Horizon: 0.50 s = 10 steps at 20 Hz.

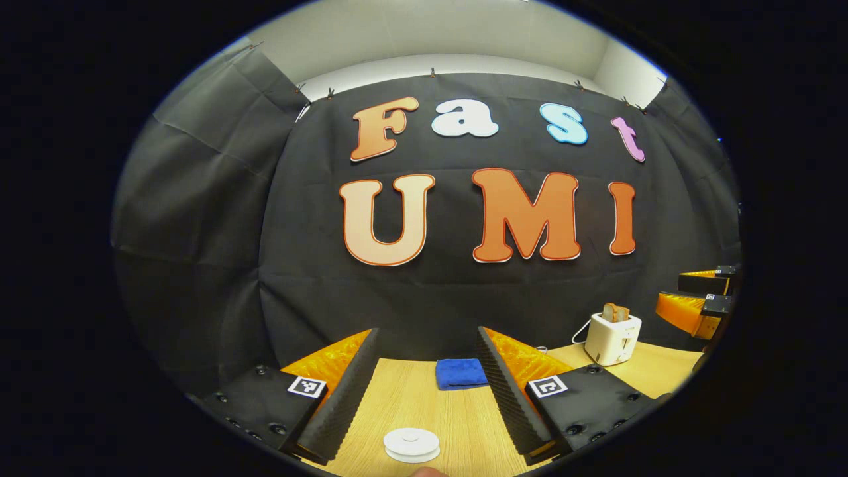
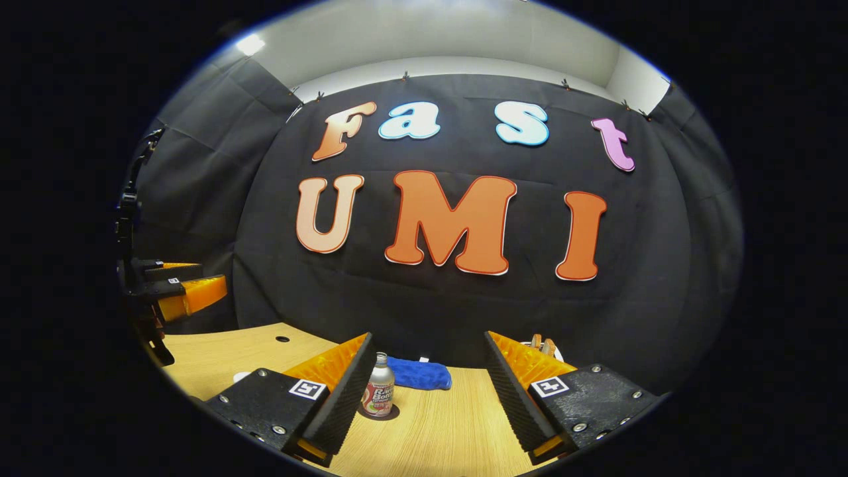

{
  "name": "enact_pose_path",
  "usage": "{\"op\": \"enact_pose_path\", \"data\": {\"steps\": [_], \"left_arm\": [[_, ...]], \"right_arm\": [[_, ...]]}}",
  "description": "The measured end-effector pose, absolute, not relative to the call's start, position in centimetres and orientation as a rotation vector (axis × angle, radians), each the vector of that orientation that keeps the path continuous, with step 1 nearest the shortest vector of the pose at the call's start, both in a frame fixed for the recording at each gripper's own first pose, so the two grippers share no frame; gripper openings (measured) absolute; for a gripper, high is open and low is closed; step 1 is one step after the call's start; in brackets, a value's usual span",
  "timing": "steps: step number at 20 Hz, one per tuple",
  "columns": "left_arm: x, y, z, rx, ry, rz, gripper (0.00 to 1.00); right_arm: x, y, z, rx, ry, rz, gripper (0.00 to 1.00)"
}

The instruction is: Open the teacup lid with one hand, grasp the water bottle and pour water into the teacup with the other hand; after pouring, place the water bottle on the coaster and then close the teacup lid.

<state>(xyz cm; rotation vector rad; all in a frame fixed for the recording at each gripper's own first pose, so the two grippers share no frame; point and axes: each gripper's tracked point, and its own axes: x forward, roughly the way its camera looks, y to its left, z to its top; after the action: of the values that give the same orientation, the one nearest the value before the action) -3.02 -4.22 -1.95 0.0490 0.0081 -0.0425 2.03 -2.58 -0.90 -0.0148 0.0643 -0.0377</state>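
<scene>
A white teacup with its lid on (image 1: pixel 411 442) sits on the wooden table (image 1: pixel 424 404), low between the fingers of my left gripper (image 1: pixel 427 338), which stands open above and short of it. In the right gripper view a small metal water bottle (image 2: pixel 378 392) with a red and white label stands upright on a dark round coaster (image 2: pixel 392 415). It is just inside the left finger of my open right gripper (image 2: pixel 428 338), with no finger touching it. The left gripper (image 2: pixel 175 288) hangs at the far left there. The right gripper (image 1: pixel 705 298) shows at the far right of the left gripper view.
A folded blue cloth (image 1: pixel 462 373) lies at the back of the table near the wall, and also shows behind the bottle (image 2: pixel 424 374). A white toaster (image 1: pixel 613 338) with bread slices in it stands at the back right, its cord trailing left.
</scene>
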Motion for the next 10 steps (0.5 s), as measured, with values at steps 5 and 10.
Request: {"op": "enact_pose_path", "data": {"steps": [5, 10], "left_arm": [[-3.4, -4.7, -2.1, 0.071, -0.009, -0.044, 0.99], [-3.3, -4.9, -2.8, 0.073, -0.002, -0.041, 0.99]], "right_arm": [[1.8, -2.5, -2.3, -0.011, 0.09, -0.038, 0.96], [1.8, -2.1, -2.7, -0.015, 0.097, -0.029, 0.96]]}}
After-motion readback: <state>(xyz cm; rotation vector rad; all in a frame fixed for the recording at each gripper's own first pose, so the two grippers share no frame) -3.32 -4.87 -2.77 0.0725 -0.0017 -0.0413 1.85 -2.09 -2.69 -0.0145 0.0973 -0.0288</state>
